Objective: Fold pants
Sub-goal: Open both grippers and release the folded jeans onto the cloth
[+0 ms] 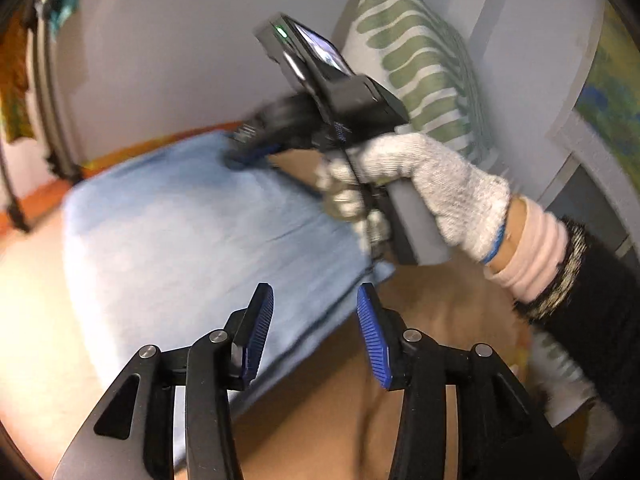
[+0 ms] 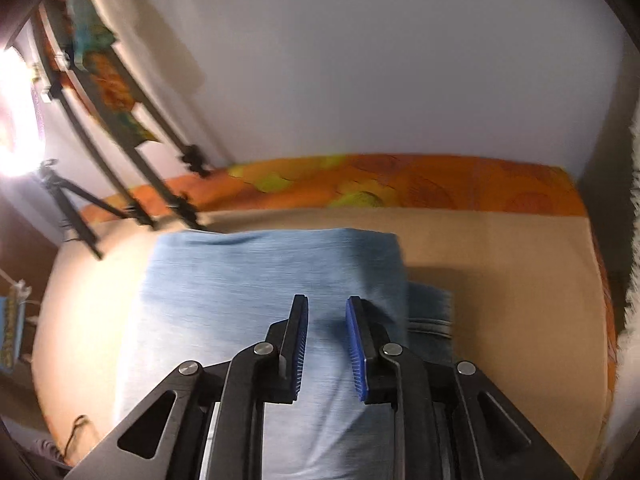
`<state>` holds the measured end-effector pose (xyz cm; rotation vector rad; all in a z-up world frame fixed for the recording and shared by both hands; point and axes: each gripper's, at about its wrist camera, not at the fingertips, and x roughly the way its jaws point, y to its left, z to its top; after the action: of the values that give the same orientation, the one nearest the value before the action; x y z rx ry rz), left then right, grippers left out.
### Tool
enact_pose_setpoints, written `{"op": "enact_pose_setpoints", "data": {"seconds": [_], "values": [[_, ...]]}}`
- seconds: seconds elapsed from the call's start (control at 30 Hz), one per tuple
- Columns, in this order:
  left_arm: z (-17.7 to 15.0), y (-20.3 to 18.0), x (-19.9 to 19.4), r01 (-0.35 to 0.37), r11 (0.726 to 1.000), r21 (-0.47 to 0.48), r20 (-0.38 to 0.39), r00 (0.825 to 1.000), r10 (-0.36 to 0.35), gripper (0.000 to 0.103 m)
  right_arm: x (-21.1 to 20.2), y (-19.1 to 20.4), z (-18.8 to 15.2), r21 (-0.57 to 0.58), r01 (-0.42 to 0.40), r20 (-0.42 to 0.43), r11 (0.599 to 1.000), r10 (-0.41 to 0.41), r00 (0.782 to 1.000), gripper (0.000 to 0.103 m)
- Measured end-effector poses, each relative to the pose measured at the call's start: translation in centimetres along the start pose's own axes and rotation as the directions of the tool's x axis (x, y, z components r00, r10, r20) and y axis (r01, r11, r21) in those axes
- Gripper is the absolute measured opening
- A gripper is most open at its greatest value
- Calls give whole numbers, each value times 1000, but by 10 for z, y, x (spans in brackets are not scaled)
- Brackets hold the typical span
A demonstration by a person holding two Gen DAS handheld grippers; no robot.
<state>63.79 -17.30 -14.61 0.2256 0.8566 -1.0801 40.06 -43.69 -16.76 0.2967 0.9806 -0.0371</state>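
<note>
Light blue pants (image 1: 192,232) lie folded on a tan bed sheet (image 1: 328,400); they also show in the right wrist view (image 2: 260,276). My left gripper (image 1: 314,300) is open and empty, just above the pants' near right edge. My right gripper (image 2: 327,308) is open and empty over the folded pants, with a darker denim part (image 2: 430,316) showing to the right. In the left wrist view the right gripper (image 1: 244,148) is blurred at the pants' far edge, held by a gloved hand (image 1: 420,188).
A green and white patterned pillow (image 1: 416,60) leans against the wall at the right. An orange patterned cover (image 2: 400,184) runs along the far bed edge. Tripod legs (image 2: 80,208) and a rack (image 2: 132,120) stand at the left. A bright lamp (image 2: 16,132) shines far left.
</note>
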Motion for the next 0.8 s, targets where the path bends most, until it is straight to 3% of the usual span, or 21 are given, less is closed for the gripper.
{"op": "enact_pose_setpoints", "data": {"seconds": [0.07,0.27,0.43,0.53,0.63,0.73,0.8], "values": [[2,10,-9,-59,998,29,4,998,59,42,6,-8,-2,25,4,-10,1000,-4,1000,19],[-1,26,-22,-119,993,21,23,993,118,46,3,-17,-2,47,39,-6,998,-39,999,23],[-21,17,-24,-132,991,16,36,991,131,46,-18,-22,-3,53,68,33,996,-70,997,29],[-18,22,-17,-140,990,12,37,990,139,56,-36,-24,-5,56,68,62,996,-71,996,36],[-17,44,-10,-125,989,-78,29,991,128,57,-48,-29,-8,57,63,75,996,-67,995,40],[-17,71,-6,-113,980,-166,20,993,118,58,-55,-41,-12,92,22,65,996,-28,997,67],[-18,85,-4,-122,971,-204,12,992,127,59,-60,-45,-15,89,10,71,996,-16,997,72]]}}
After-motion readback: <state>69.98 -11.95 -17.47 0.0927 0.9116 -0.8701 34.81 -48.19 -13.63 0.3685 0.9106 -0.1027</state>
